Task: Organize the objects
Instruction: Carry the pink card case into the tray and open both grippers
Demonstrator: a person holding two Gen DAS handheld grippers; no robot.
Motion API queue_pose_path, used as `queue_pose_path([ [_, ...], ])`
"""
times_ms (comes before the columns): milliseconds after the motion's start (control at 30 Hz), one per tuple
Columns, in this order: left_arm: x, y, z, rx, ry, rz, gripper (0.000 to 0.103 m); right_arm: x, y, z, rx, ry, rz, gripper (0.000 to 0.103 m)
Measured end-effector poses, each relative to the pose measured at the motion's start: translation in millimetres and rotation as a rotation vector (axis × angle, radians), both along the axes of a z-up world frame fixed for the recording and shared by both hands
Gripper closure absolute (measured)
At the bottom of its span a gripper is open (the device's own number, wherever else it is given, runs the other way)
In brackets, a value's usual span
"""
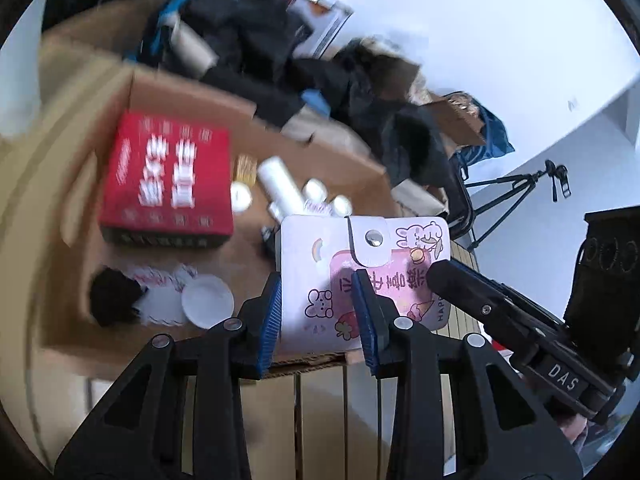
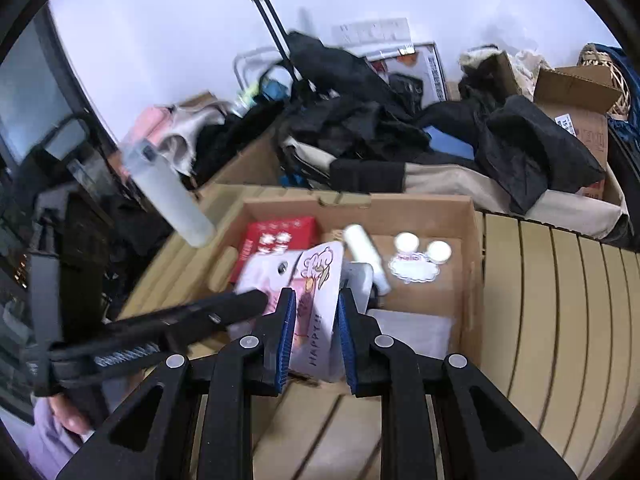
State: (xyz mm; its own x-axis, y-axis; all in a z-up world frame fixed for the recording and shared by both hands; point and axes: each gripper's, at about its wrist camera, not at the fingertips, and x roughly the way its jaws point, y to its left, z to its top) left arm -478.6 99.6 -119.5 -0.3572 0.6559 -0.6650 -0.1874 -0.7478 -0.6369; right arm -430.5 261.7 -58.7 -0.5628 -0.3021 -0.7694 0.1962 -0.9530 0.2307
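A pink-and-white cartoon pouch (image 1: 320, 280) with a snap button hangs over the near edge of an open cardboard box (image 1: 192, 96). My left gripper (image 1: 318, 312) is shut on its lower left part. My right gripper (image 2: 316, 332) is shut on the pouch's (image 2: 316, 304) other edge; its finger (image 1: 452, 280) shows in the left wrist view. Inside the box lie a red carton (image 1: 168, 180), a white tube (image 1: 280, 184), small white jars (image 2: 406, 242) and a white lid (image 1: 208, 300).
The box (image 2: 468, 240) stands on a slatted wooden table (image 2: 560, 320). Dark clothes (image 2: 400, 136), more cartons and a trolley handle (image 2: 260, 8) pile up behind it. A clear bottle (image 2: 168, 196) stands at the left. A tripod (image 1: 516, 200) stands by the wall.
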Motion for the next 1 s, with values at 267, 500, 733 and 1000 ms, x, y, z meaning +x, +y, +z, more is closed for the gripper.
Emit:
queue_pose_path([
  [267,-13,11,-34,-0.119,-0.065,-0.013,0.073,-26,-1,-48,0.055,-0.120,0.000,0.080],
  [500,-17,7,-41,-0.222,-0.075,-0.038,0.073,-34,-27,-64,0.092,-0.146,0.042,0.080],
  [733,-16,-16,-42,-0.325,-0.042,0.019,0.064,-38,-52,-98,0.086,-0.238,0.112,0.080],
  [1000,-13,3,-34,-0.261,-0.066,-0.085,0.039,-31,-29,-101,0.056,-0.282,0.036,0.080],
])
